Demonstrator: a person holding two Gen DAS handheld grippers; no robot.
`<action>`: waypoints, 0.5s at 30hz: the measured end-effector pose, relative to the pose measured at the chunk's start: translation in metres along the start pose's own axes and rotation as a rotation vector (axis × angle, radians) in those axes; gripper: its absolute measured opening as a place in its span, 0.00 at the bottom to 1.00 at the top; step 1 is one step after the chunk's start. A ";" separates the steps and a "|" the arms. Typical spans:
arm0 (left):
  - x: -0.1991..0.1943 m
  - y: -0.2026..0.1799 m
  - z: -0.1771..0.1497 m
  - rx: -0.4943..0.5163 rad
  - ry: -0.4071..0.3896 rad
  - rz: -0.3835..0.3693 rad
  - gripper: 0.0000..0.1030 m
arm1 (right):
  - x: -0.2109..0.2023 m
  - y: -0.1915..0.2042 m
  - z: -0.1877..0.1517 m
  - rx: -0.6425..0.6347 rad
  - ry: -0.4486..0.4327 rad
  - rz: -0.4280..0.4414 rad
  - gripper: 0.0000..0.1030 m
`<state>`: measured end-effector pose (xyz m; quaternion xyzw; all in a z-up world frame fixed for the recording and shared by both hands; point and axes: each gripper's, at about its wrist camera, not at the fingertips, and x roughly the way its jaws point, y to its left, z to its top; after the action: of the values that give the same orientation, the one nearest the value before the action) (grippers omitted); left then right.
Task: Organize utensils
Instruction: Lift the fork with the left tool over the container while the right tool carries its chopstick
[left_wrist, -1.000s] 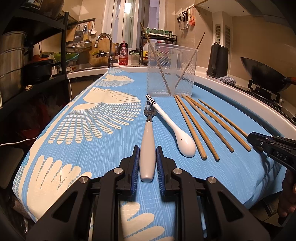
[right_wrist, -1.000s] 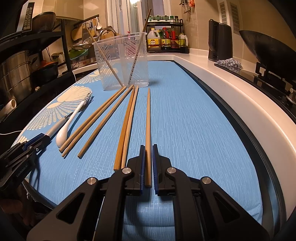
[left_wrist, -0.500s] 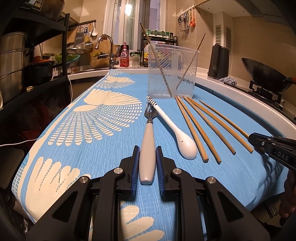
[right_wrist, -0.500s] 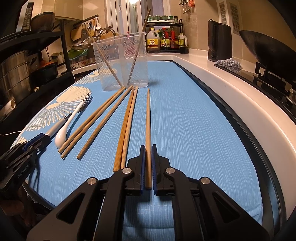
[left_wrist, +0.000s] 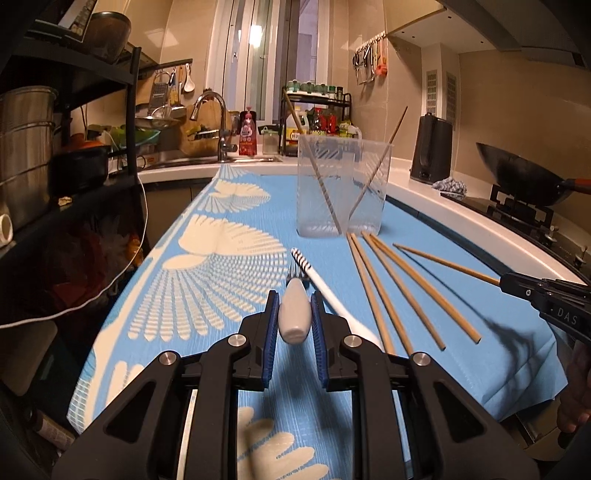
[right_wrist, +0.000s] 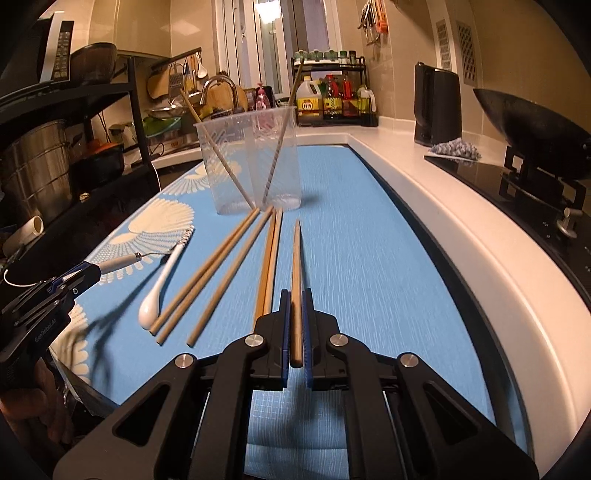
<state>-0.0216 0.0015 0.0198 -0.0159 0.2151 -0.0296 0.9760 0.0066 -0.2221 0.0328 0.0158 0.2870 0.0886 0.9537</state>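
Left wrist view: the left tongs (left_wrist: 293, 325) are squeezed on the white handle of a fork (left_wrist: 294, 314). The fork points straight ahead, toward twelve o'clock, with its prongs far from the camera. It looks lifted a little off the blue cloth (left_wrist: 221, 295). The clear cup (left_wrist: 341, 188) stands at about one o'clock from these tongs, a good way ahead, with two chopsticks leaning inside it. A white spoon (left_wrist: 332, 295) lies on the cloth just right of the fork, slanting from eleven o'clock down to five o'clock.

In the right wrist view, the right tongs (right_wrist: 295, 332) are clamped on one chopstick (right_wrist: 296, 280). It also runs straight ahead to twelve o'clock, and its far tip looks raised off the cloth. From here the cup (right_wrist: 251, 162) sits at about eleven o'clock. Four more chopsticks (right_wrist: 236, 266) lie flat on the cloth to the left, fanning toward the cup.

I think both things go into the cup next. Each one lies flat and long now, so it must tip up on end to drop in. The right tongs look a bit nearer the cup.
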 end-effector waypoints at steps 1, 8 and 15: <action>-0.002 0.000 0.004 0.004 -0.008 -0.001 0.17 | -0.003 0.000 0.003 -0.002 -0.006 0.002 0.06; -0.007 0.006 0.030 0.014 -0.043 -0.006 0.17 | -0.020 0.001 0.023 -0.017 -0.058 0.005 0.06; -0.002 0.016 0.065 0.012 -0.061 -0.038 0.17 | -0.031 -0.002 0.053 -0.015 -0.124 0.012 0.06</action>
<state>0.0046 0.0183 0.0789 -0.0148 0.1848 -0.0492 0.9814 0.0111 -0.2284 0.0939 0.0157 0.2264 0.0954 0.9692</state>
